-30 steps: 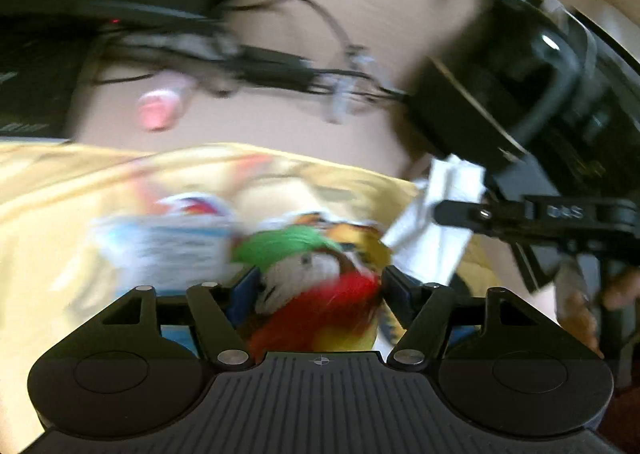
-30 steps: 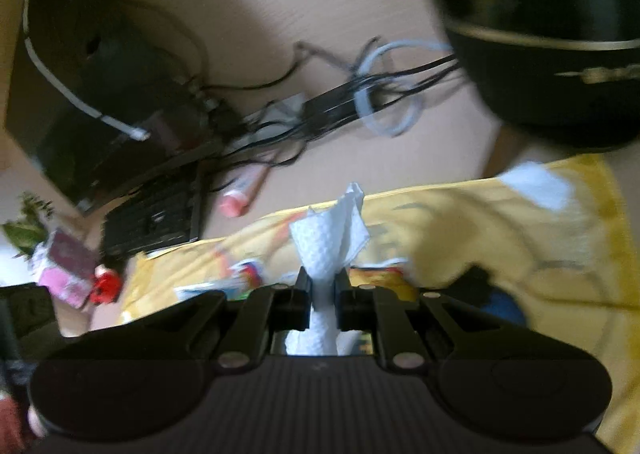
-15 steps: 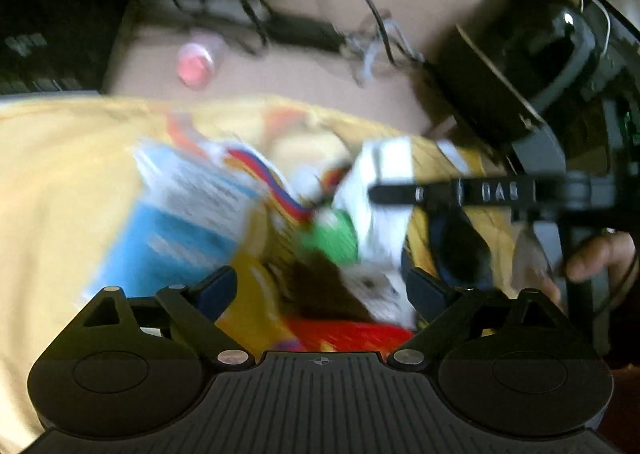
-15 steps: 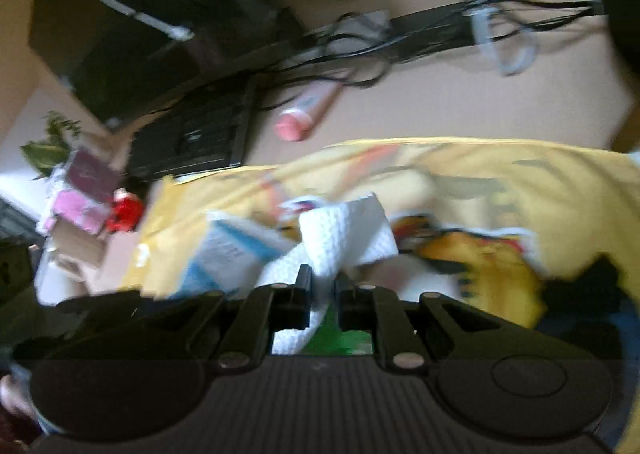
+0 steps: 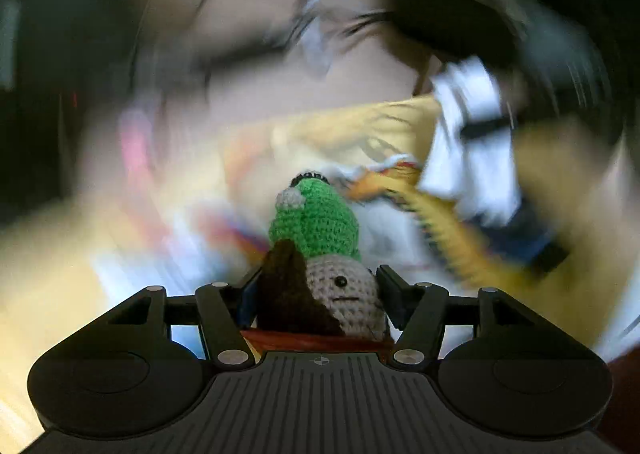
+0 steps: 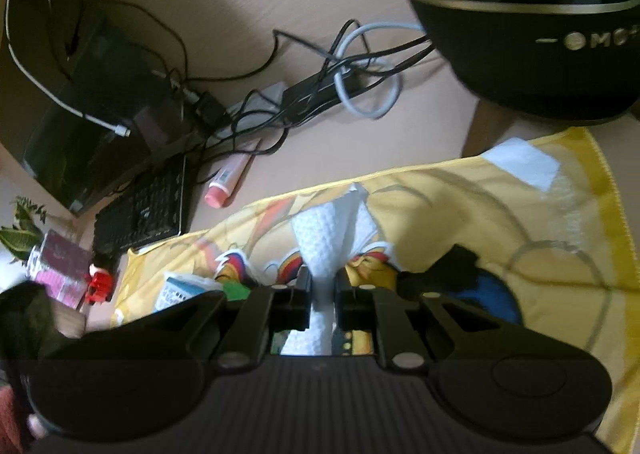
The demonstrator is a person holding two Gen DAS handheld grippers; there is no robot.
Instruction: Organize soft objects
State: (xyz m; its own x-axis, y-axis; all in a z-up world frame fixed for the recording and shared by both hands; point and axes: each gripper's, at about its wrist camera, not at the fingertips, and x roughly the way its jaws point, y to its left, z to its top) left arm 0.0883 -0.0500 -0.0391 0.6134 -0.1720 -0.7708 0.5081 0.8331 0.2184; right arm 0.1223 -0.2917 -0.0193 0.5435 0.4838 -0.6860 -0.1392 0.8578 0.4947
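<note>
Now my left tool [image 5: 316, 286] squeezes the doll [image 5: 320, 254], its head pointing away over the yellow cloth [image 6: 520, 222], and my right tool [image 6: 322, 290] pinches the tissue [image 6: 324, 238] standing up just above that cloth.

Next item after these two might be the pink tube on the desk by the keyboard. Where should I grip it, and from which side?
Probably across the middle of the pink tube, with the fingers closing on its long sides. It lies flat and slanted on the bare desk, cap toward the yellow cloth. Come from the cloth side; black cables crowd its far end.
</note>
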